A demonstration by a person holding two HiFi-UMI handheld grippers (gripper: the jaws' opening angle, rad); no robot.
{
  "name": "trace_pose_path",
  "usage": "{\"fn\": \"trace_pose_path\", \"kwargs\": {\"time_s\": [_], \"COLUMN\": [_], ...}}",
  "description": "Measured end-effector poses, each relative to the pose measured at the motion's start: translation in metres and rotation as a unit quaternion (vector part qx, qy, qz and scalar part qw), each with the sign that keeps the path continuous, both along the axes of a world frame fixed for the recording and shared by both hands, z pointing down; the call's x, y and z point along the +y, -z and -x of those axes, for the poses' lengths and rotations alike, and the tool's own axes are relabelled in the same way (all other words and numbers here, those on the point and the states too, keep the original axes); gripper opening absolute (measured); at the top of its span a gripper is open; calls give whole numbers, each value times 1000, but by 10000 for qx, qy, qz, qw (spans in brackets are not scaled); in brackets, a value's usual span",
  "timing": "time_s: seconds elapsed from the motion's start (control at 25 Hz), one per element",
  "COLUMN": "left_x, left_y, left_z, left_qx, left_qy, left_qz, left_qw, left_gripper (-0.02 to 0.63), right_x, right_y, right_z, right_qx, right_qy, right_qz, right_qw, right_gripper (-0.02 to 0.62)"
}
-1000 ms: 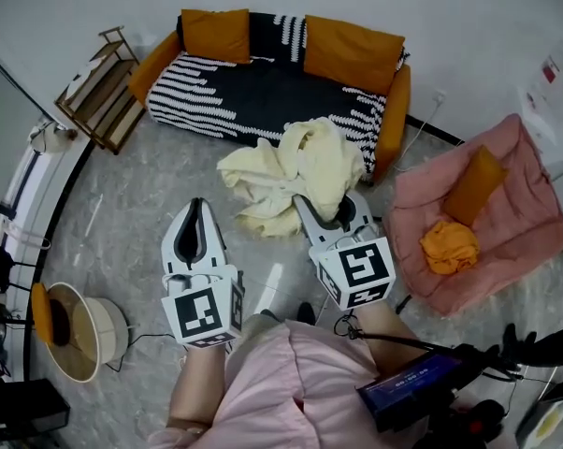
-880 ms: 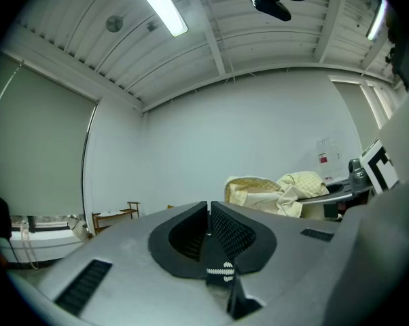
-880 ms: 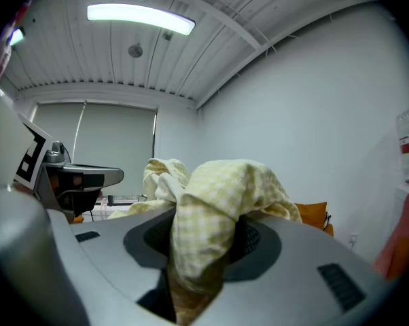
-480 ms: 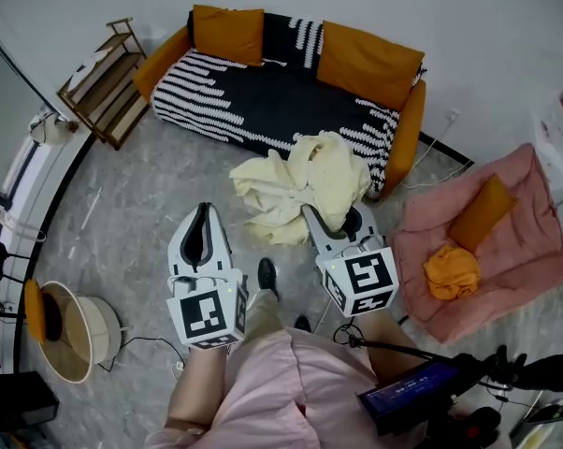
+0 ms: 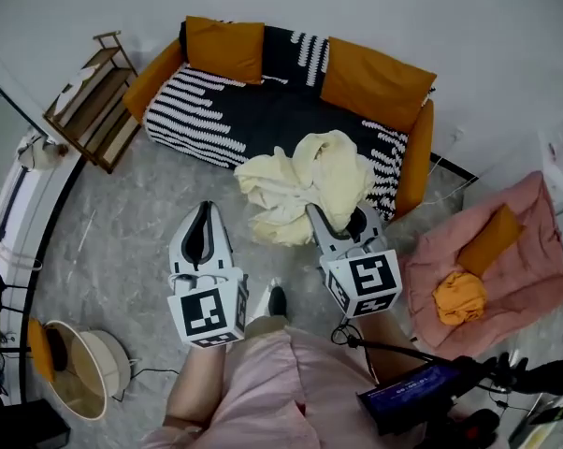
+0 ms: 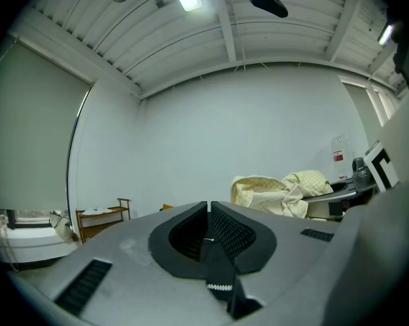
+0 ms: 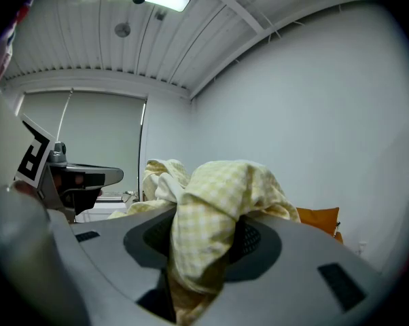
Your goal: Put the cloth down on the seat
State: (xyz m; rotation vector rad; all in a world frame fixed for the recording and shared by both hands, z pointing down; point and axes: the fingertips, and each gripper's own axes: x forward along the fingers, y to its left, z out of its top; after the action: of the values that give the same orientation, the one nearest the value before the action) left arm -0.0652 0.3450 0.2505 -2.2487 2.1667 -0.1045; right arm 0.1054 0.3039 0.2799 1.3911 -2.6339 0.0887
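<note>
Grey marbled floor (image 5: 122, 241) and a plain white wall (image 5: 356, 7) make the room. Against the wall stands a sofa (image 5: 263, 110) with a black-and-white striped cover and orange arms. On its back edge lean two orange cushions, one (image 5: 223, 49) at each end (image 5: 375, 82). One wooden shelf (image 5: 85, 96) stands beside the sofa's far end.

One pink seat (image 5: 534, 241) lies on the floor, near the other end of the sofa. It holds one orange pillow (image 5: 492, 239) and one crumpled orange cloth (image 5: 459, 297). One round cream basket (image 5: 99, 340) stands on the floor by the curved edge of the room. Something dark is in it, which I cannot identify.

The person holds two grippers. The right gripper (image 5: 336, 221) has its jaws closed on the one pale yellow checked cloth (image 5: 305, 185). This cloth is bunched in the air in front of the sofa's front edge, near the end closer to the pink seat. The left gripper (image 5: 200, 224) has its jaws closed together with nothing between them, over the bare floor.
</note>
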Motion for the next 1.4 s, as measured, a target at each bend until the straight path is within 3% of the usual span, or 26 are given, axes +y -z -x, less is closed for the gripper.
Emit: {"fn": "trace_pose_path", "kwargs": {"time_s": [0.16, 0.4, 0.88, 1.16, 1.4], "left_x": [-55, -73, -177, -259, -340], "left_y": [9, 3, -15, -32, -22], "left_z": [25, 31, 47, 43, 43], "left_qx": [-12, -12, -97, -68, -276], "left_qy": [-116, -221, -374, -353, -398], "left_qz": [-77, -156, 104, 307, 560], "left_qw": [9999, 9996, 9992, 9989, 9973], "left_gripper": [25, 25, 25, 25, 26], "right_x": [-51, -67, -170, -252, -336], "right_y": [9, 6, -5, -21, -14], "right_z": [23, 31, 46, 46, 55], "right_qx": [-33, -18, -47, 16, 18], "right_qy": [-143, -196, -393, -350, -299], "right_qz": [-76, -190, -63, 60, 182], "right_qw": [9999, 9996, 9992, 9994, 9994], "right_gripper": [166, 167, 167, 167, 167]}}
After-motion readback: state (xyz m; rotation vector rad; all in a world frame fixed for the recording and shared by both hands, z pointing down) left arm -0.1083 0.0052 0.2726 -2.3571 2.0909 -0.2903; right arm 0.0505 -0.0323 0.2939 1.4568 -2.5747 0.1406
